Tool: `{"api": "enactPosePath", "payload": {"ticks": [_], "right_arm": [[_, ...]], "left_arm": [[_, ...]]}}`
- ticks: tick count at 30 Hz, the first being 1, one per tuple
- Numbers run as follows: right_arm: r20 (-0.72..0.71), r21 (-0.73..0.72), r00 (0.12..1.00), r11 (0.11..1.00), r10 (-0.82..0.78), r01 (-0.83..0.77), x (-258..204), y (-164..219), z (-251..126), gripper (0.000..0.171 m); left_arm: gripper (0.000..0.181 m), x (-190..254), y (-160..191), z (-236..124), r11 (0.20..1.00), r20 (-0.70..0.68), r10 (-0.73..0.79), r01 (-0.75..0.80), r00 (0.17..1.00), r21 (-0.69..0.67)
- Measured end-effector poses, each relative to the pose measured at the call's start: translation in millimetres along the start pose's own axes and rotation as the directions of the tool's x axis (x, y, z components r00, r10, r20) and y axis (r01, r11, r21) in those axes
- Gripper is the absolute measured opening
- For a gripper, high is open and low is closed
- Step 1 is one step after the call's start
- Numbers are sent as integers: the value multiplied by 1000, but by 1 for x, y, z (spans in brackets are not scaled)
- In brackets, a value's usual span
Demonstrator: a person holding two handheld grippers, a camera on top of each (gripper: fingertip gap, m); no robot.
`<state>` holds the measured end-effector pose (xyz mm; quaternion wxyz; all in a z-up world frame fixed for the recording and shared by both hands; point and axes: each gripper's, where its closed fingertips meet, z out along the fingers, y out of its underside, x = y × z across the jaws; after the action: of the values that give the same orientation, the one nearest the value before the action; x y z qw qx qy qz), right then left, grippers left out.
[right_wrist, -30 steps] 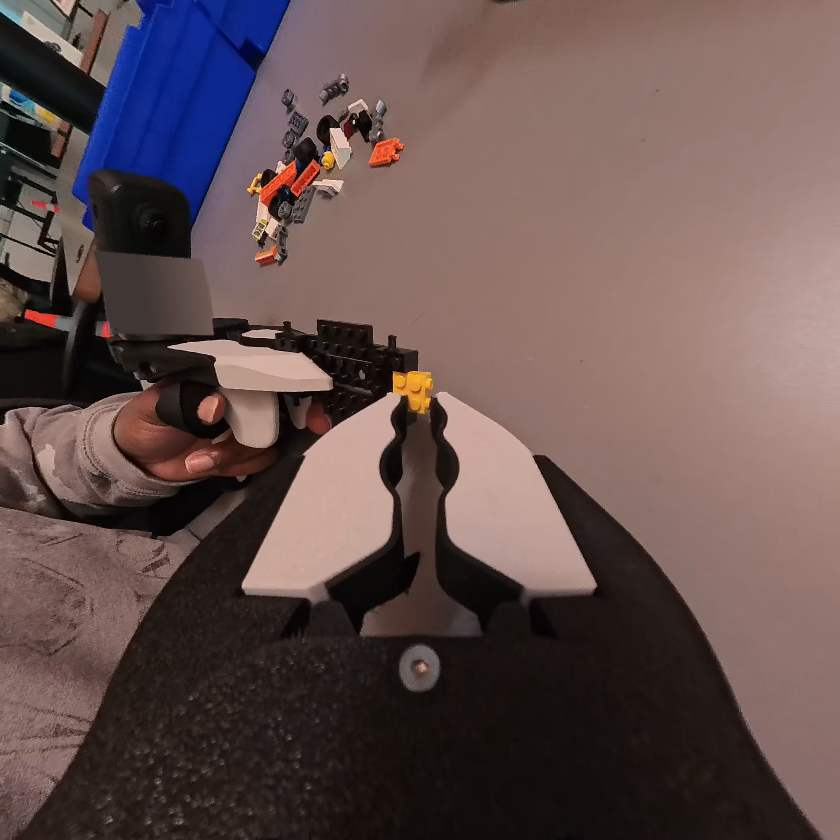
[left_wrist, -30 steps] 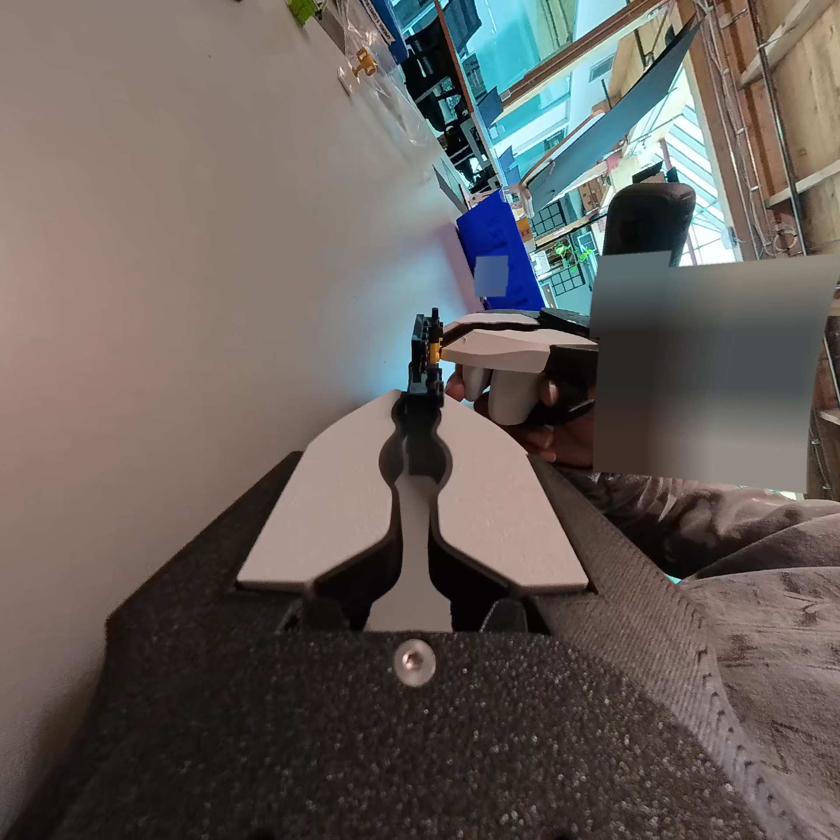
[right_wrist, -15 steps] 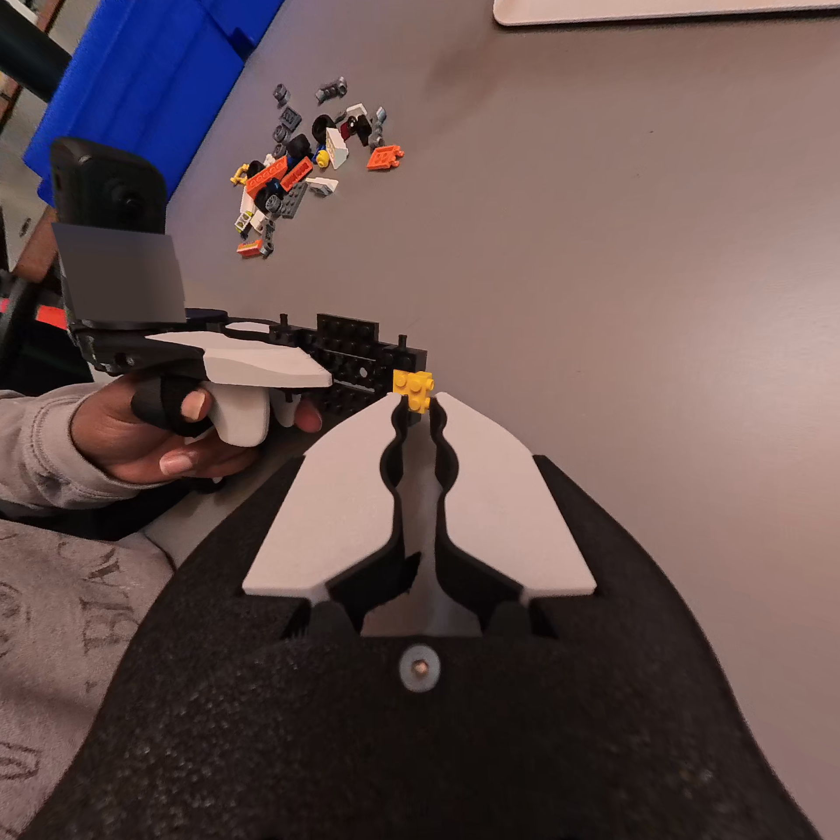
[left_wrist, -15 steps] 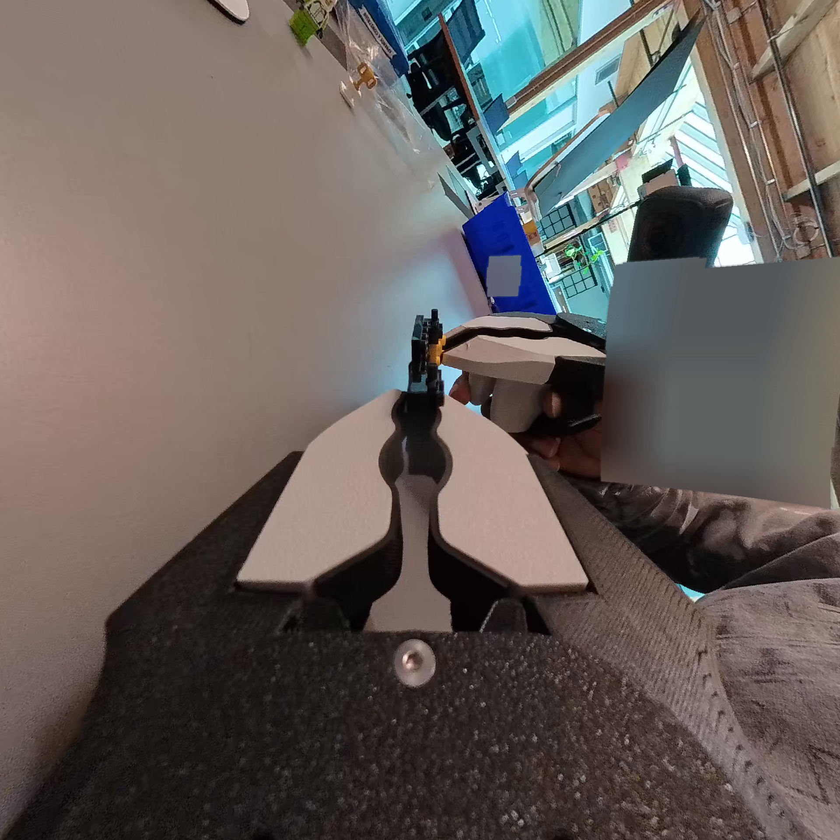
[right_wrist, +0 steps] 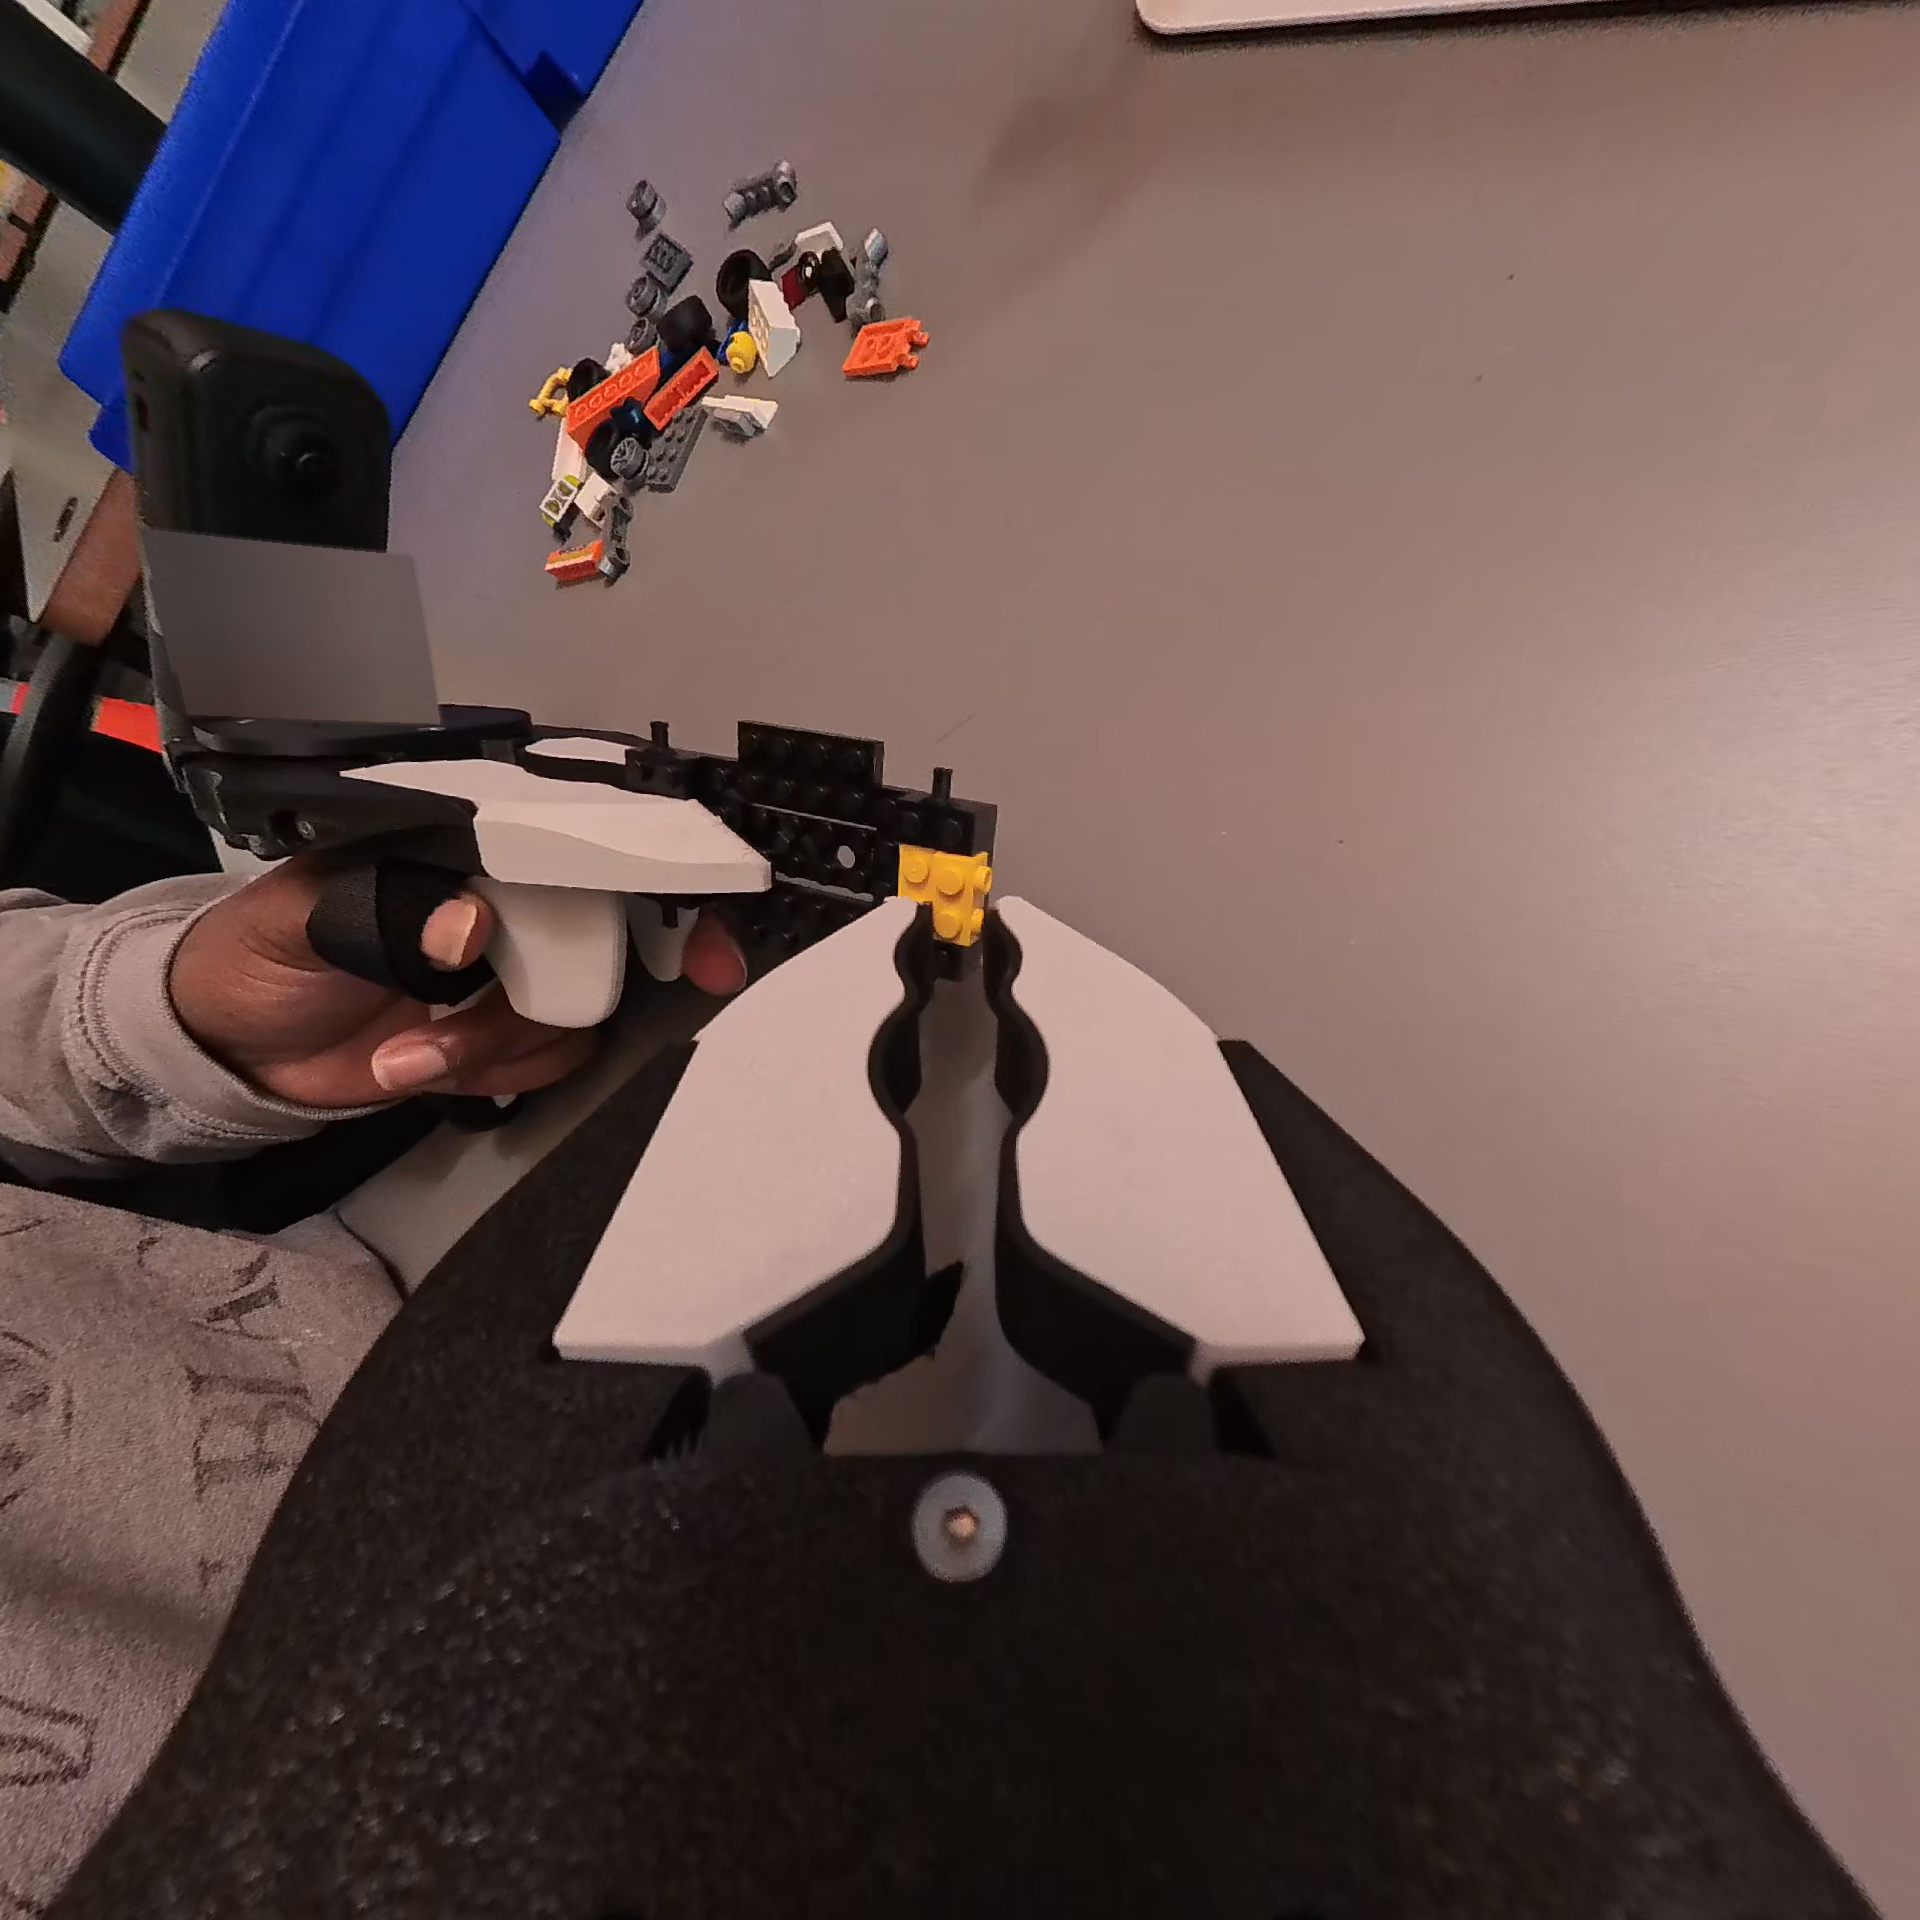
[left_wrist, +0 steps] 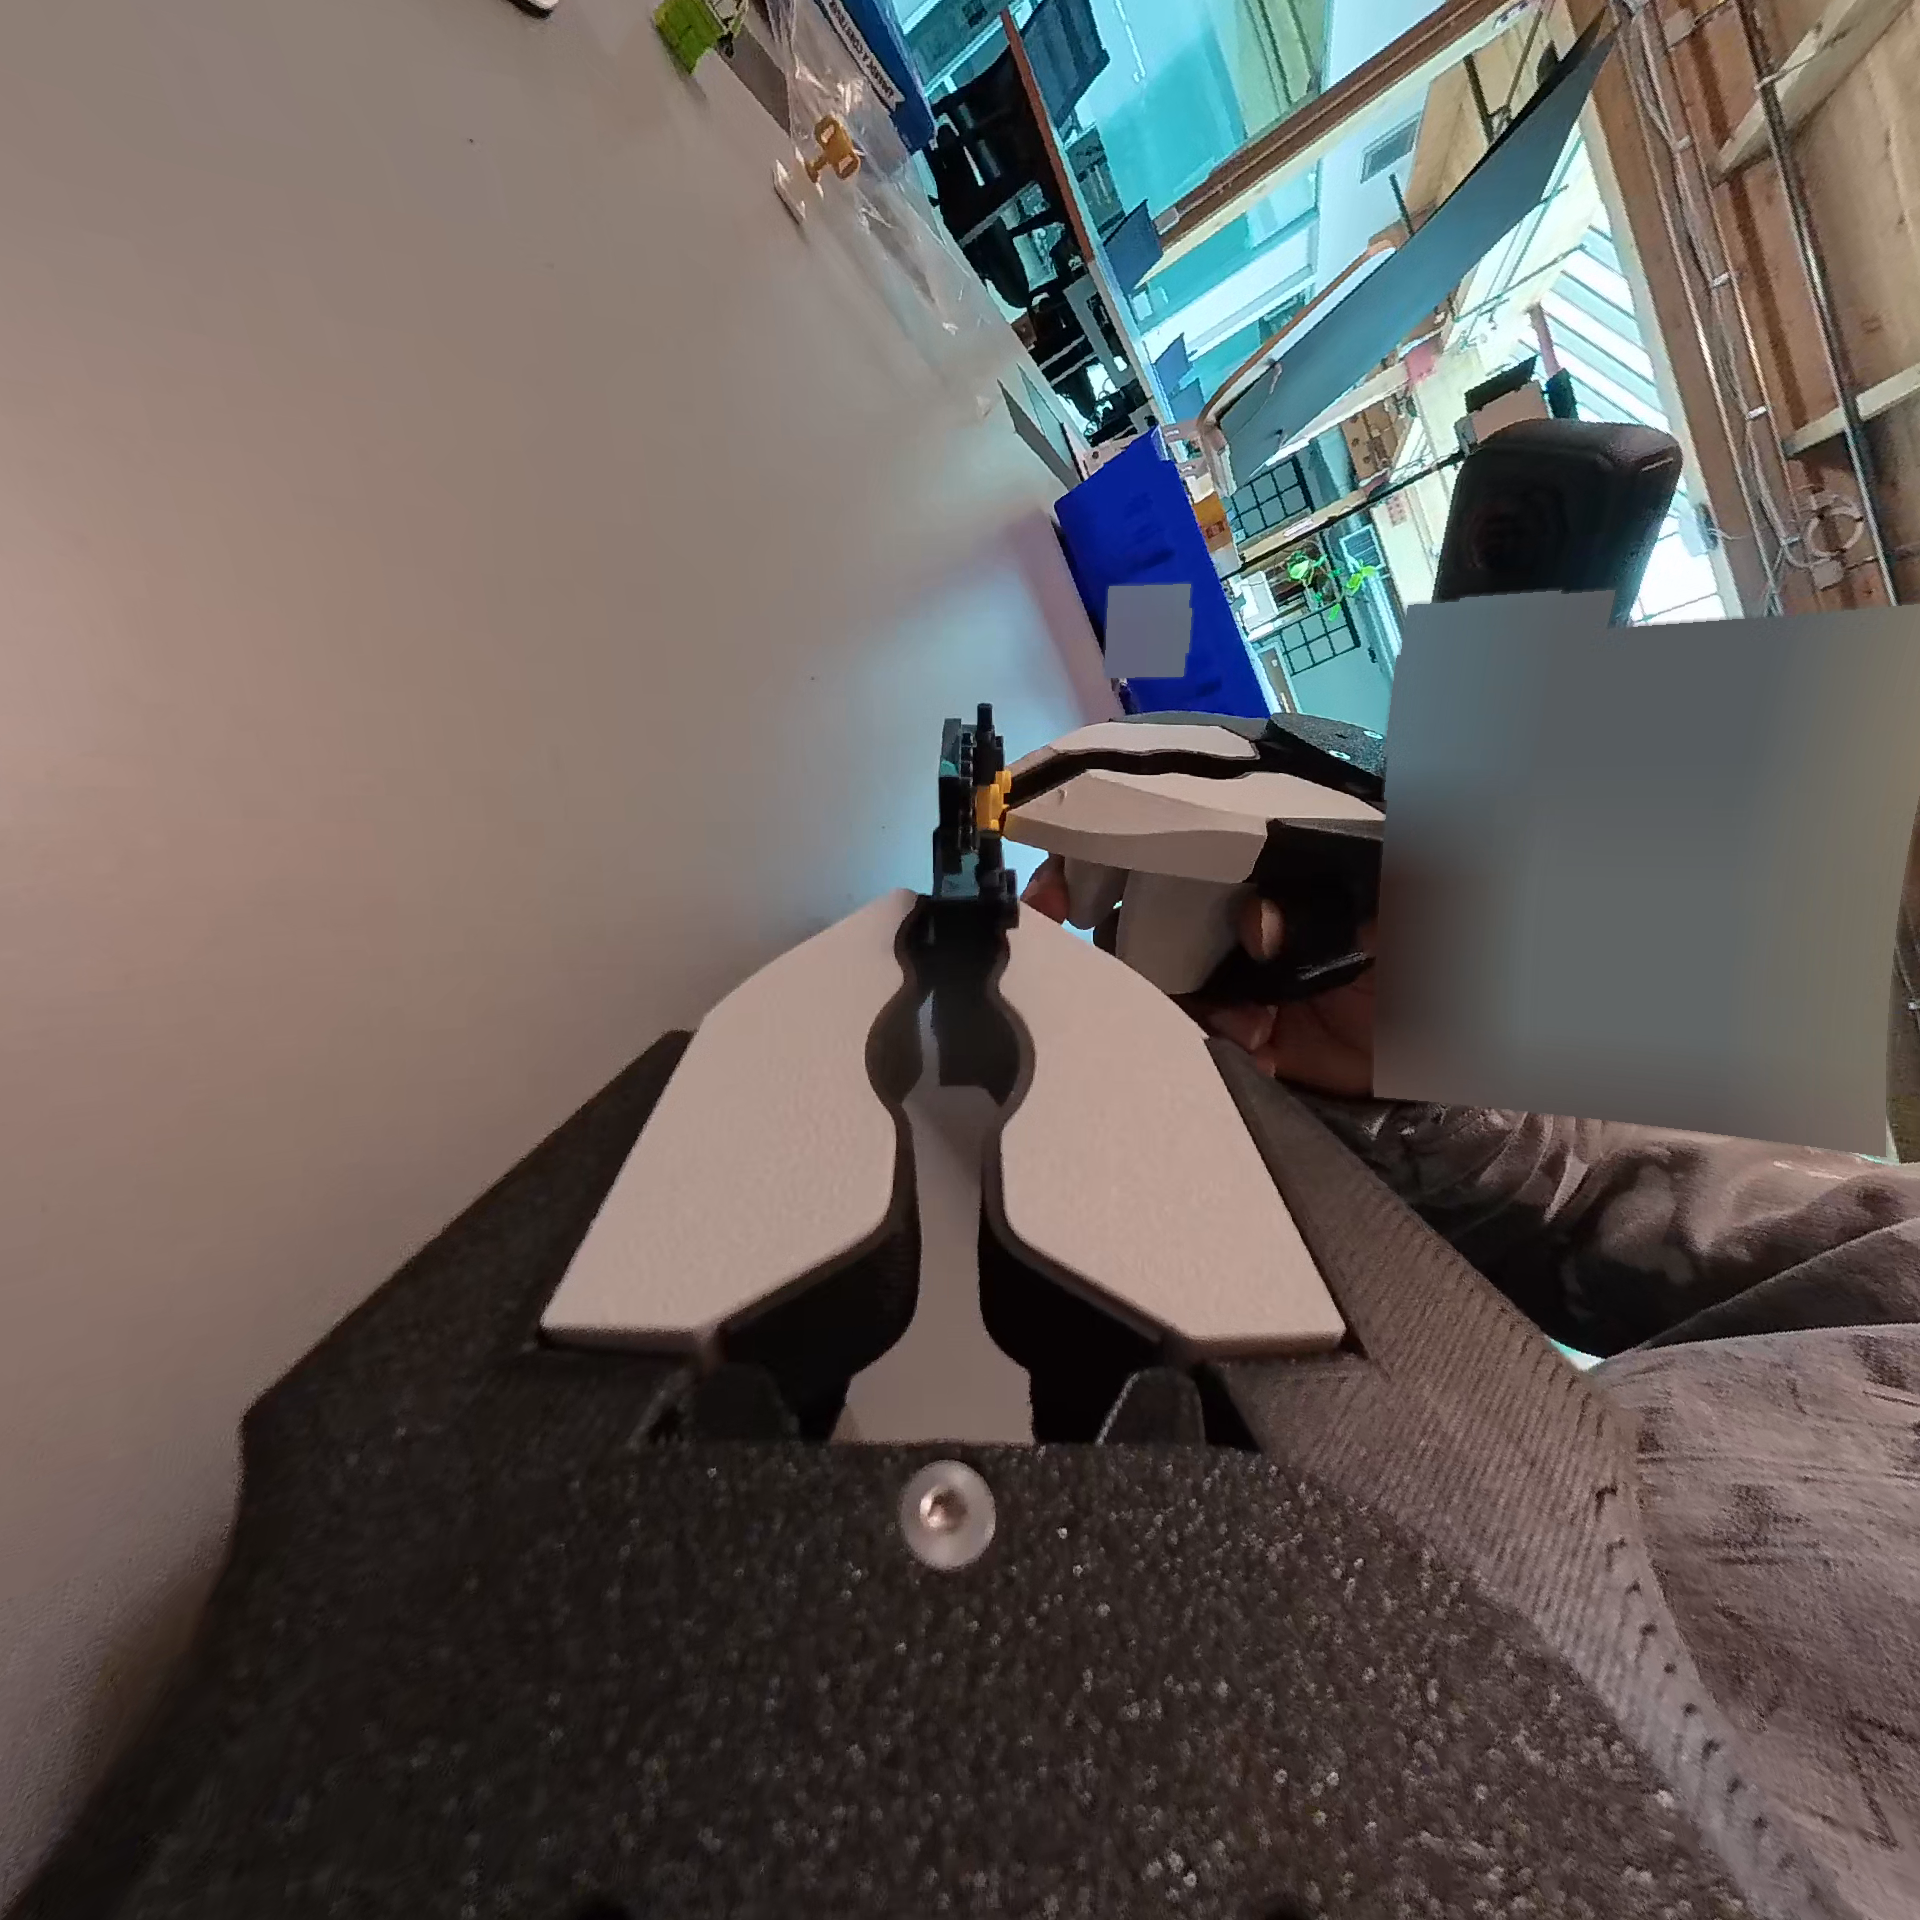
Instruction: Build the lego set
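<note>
A plain grey table [right_wrist: 1455,520] fills the right wrist view, with a blue bin [right_wrist: 312,187] at its far left corner and a loose pile of small bricks [right_wrist: 707,353] lying well beyond the work. On the left, a hand [right_wrist: 343,997] holds the left gripper [left_wrist: 956,904], whose fingers are closed narrowly on one end of the black brick frame [right_wrist: 821,821], keeping it off the table. The frame's long axis runs sideways from that gripper towards the right. At its right end sits the yellow plate [right_wrist: 948,891], pinched at its lower edge by the right gripper [right_wrist: 951,920], whose jaws are nearly together. The plate lies straight ahead of the right gripper's tips and touches the frame's studded face. Pressing it home looks like the step in hand, so the push should go straight forward against the frame while the left gripper braces.
</note>
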<state>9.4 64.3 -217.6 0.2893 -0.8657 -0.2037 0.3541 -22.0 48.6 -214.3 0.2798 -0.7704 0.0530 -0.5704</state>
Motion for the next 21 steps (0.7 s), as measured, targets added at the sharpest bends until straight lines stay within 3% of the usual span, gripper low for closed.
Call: {"api": "enactPosePath", "payload": {"ticks": [21], "right_arm": [[1, 14, 999, 999, -51, 51, -3, -4, -7, 16]], "left_arm": [[6, 7, 2, 0, 991, -90, -133, 132, 987, -21]]}}
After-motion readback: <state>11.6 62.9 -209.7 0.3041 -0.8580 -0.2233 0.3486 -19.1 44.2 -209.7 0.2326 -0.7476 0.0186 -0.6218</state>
